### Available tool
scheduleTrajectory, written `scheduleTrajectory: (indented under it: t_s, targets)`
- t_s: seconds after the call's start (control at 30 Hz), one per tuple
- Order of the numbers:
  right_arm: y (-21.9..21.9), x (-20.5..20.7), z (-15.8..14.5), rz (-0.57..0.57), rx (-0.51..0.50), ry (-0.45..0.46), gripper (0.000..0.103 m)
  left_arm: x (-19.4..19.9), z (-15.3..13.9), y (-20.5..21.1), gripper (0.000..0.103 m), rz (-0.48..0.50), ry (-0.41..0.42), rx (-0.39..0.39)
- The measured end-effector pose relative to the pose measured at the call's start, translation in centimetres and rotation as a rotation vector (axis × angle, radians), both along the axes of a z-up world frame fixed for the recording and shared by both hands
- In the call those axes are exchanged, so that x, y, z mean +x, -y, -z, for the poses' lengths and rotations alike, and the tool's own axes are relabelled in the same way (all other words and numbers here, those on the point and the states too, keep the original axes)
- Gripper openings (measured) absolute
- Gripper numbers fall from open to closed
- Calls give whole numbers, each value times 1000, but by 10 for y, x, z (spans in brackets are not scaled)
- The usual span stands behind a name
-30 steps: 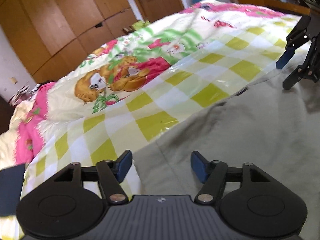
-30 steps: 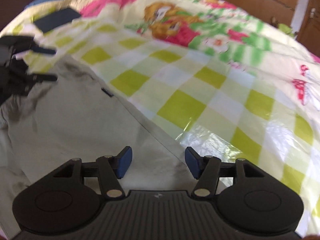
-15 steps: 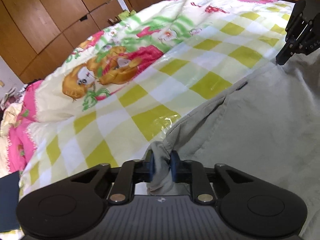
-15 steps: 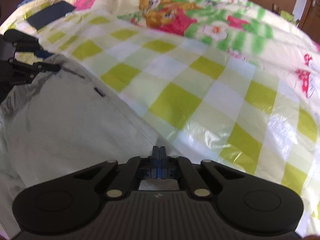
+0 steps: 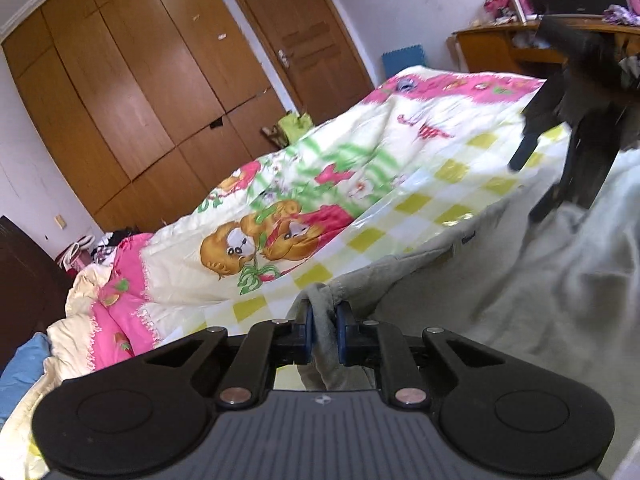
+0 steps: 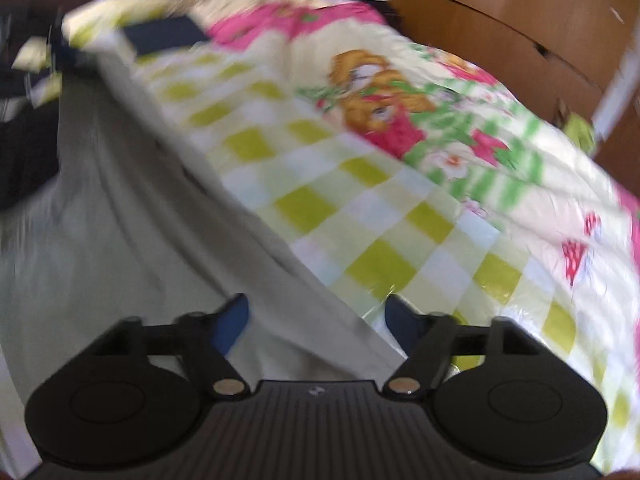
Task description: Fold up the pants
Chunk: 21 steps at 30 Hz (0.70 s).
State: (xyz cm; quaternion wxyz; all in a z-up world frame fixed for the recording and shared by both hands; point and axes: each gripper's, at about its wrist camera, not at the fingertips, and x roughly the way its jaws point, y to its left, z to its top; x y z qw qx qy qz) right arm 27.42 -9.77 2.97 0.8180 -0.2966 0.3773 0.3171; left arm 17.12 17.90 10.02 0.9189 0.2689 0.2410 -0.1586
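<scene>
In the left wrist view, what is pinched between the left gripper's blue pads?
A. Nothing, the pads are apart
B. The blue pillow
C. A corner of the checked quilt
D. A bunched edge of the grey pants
D: the left gripper is shut on a bunched fold of the grey pants, whose edge lifts off the checked quilt.

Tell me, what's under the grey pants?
The pants lie on a quilt with yellow-green checks and cartoon bears, which shows beside them. The quilt right underneath is covered. The left gripper pinches one edge.
</scene>
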Motion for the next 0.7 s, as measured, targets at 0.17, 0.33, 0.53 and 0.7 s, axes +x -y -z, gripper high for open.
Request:
scheduleTrajectory:
  t_s: [0.17,0.33,0.53,0.7]
  targets:
    - [-9,2,30,0,-135,66,44,-24,-3,-2,28,1,-1,-17]
    - [1,21,25,151,-134,49,0,-16,2,-12,22,-52,-6,-12]
    - [3,10,-48,189,-32,172,0,5,-1,-24,20,-126,18,-37]
    - [-5,-32,-62,84,-53,209,0,-24,-4,-15,38,-30,16,-63]
